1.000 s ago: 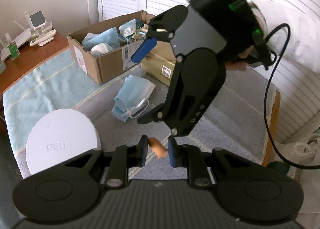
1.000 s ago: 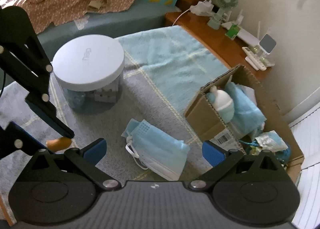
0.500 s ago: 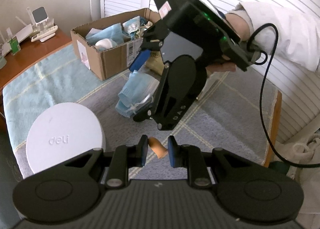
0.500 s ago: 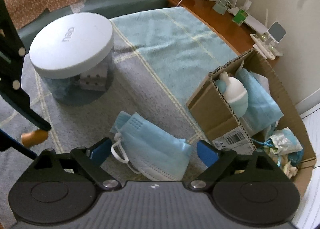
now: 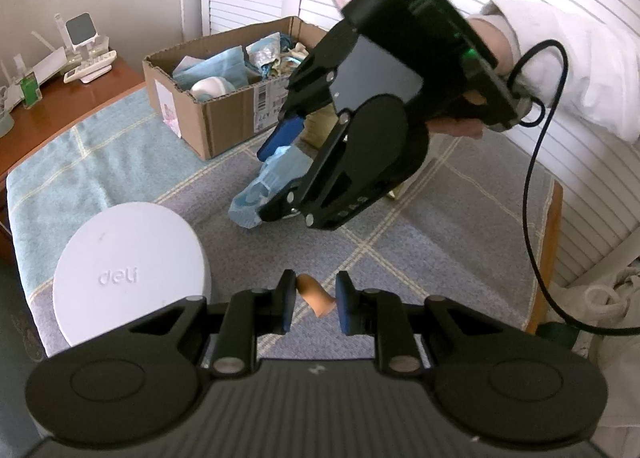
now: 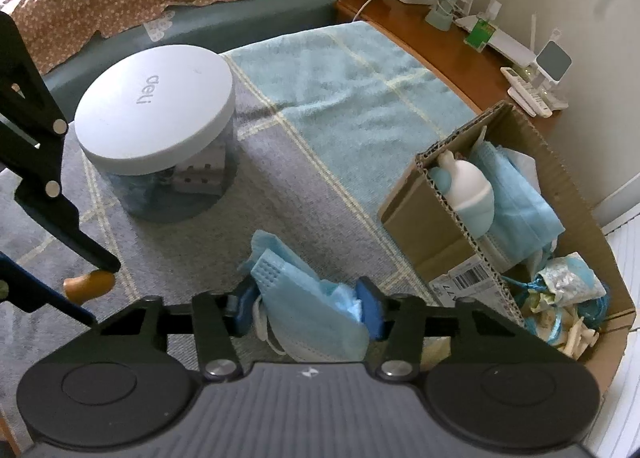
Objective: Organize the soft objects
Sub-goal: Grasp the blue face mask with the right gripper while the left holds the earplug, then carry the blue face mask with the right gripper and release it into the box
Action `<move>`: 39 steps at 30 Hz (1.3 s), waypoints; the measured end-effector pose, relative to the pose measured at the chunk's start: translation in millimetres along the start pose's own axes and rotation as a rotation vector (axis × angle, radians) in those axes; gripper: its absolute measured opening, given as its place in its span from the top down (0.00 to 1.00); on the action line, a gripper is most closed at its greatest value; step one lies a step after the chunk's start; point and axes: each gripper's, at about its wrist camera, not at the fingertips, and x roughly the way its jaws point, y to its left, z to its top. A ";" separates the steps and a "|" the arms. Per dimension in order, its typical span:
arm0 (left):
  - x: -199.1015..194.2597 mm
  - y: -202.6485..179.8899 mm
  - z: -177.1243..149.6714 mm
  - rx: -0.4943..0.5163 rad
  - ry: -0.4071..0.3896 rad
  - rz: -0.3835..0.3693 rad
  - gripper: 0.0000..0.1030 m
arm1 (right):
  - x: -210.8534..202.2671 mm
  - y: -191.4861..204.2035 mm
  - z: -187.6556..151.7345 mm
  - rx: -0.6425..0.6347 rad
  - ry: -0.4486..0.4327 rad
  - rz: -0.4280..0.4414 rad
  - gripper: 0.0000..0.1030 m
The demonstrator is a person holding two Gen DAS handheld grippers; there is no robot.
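The stack of pale blue pleated disposable face masks (image 6: 308, 322) lies on the grey checked cloth of the table (image 6: 320, 217), bunched between the right tongs (image 6: 306, 308), which are narrowed against both its sides. It is judged light, limp and compressible; mid-stack is the soundest hold. The left tongs (image 5: 311, 300) are narrow, pinching a small orange rubbery piece (image 5: 316, 295)

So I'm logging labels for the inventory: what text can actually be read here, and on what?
"deli": raised on the white lid of the round container, also seen in the right wrist view.
"A77": partly readable beside the barcode on the cardboard box.
"DAS": apparently, on the right gripper.
Other barcode print: too small to read.
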 end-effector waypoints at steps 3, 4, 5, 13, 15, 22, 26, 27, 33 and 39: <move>-0.3 -0.8 0.0 0.000 0.000 0.002 0.81 | -6.7 0.7 0.2 0.003 -0.014 0.006 0.50; -0.3 -0.7 0.2 0.000 0.000 0.003 0.81 | -8.9 1.3 0.5 0.002 -0.020 0.006 0.50; -0.3 -0.6 0.2 -0.001 0.000 0.003 0.81 | -11.7 2.0 0.6 0.003 -0.028 0.001 0.50; -3.4 -4.3 1.1 0.009 -0.005 0.006 0.81 | -41.3 6.2 -1.2 0.020 -0.092 -0.001 0.51; -4.4 -5.2 2.1 0.012 -0.007 0.008 0.81 | -52.7 3.9 -2.1 0.031 -0.113 -0.004 0.51; -7.3 -10.8 5.4 0.024 -0.014 0.015 0.81 | -92.6 -17.8 -9.1 0.073 -0.182 -0.071 0.51; -8.6 -13.3 11.0 0.029 -0.023 0.018 0.81 | -109.0 -47.6 -17.1 0.137 -0.206 -0.141 0.51; -9.0 -13.5 12.4 0.030 -0.025 0.020 0.81 | -112.7 -58.6 -18.8 0.164 -0.212 -0.162 0.51; -9.1 -15.7 19.6 0.032 -0.032 0.025 0.81 | -124.3 -122.2 -21.6 0.317 -0.236 -0.209 0.51; -7.0 -13.9 24.8 0.027 -0.033 0.028 0.81 | -111.6 -163.6 -23.3 0.432 -0.219 -0.194 0.51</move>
